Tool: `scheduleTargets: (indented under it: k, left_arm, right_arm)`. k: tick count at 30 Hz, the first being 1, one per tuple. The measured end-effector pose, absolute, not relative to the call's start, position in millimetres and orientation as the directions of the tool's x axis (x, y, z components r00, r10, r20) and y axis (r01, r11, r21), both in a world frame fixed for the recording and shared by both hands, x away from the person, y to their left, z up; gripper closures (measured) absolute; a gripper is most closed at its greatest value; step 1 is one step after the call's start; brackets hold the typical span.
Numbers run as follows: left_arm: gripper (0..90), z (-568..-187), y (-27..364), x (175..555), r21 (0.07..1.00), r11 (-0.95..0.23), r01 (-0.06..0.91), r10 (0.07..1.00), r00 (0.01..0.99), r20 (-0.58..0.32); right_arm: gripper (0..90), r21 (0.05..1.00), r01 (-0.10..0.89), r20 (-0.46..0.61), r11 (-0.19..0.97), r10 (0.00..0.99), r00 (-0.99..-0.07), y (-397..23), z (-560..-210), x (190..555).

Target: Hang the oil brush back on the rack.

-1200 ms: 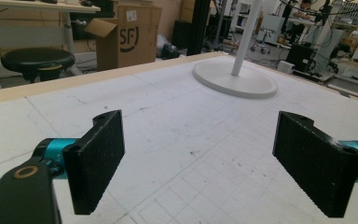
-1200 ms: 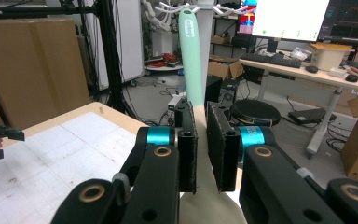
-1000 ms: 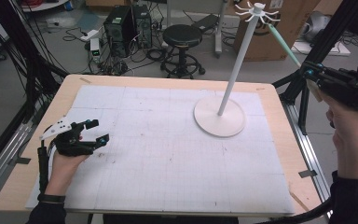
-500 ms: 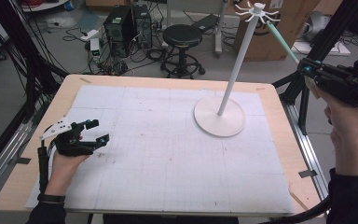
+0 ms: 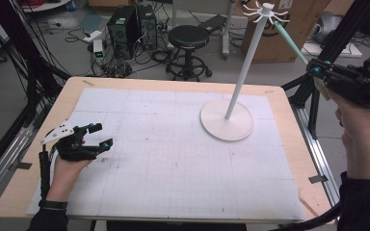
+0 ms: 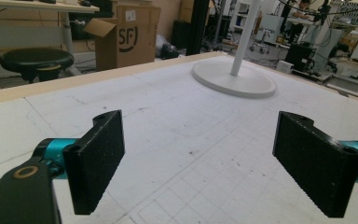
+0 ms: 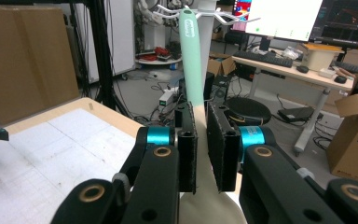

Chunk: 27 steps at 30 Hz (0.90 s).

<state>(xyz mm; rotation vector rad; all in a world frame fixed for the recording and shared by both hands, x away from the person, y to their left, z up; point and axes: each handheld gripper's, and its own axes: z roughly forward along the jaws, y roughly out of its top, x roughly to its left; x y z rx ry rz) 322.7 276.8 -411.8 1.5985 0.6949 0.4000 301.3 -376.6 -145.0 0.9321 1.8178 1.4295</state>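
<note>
A white stand (image 5: 243, 67) rises from a round base (image 5: 226, 122) at the table's far right, with a ring of hooks (image 5: 266, 10) on top. My right gripper (image 5: 318, 70) is held above the right edge, shut on a utensil with a mint-green handle (image 5: 289, 41) whose tip points up close to the hooks. In the right gripper view the pads (image 7: 187, 140) clamp the utensil where the green handle (image 7: 191, 56) meets its cream end (image 7: 209, 205). My left gripper (image 5: 101, 134) rests at the table's left, open, nothing between its pads (image 6: 98, 158).
A white gridded mat (image 5: 173, 154) covers most of the wooden table (image 5: 289, 110). Beyond the far edge stand a black stool (image 5: 188, 38), computer towers (image 5: 125, 29) and a cardboard box (image 5: 270, 43). Black frame posts (image 5: 33, 72) flank both sides.
</note>
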Motion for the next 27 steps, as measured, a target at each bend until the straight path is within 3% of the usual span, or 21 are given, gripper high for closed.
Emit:
scheduleTargets:
  k: [27]
  left_arm:
    - [17.2, -412, 276, 323, 0.979, -0.028, 0.204, 0.635, 0.76, -0.14]
  right_arm:
    - [82.7, 0.961, 0.204, -0.06, 0.186, 0.861, -0.505, -372, -153, 320]
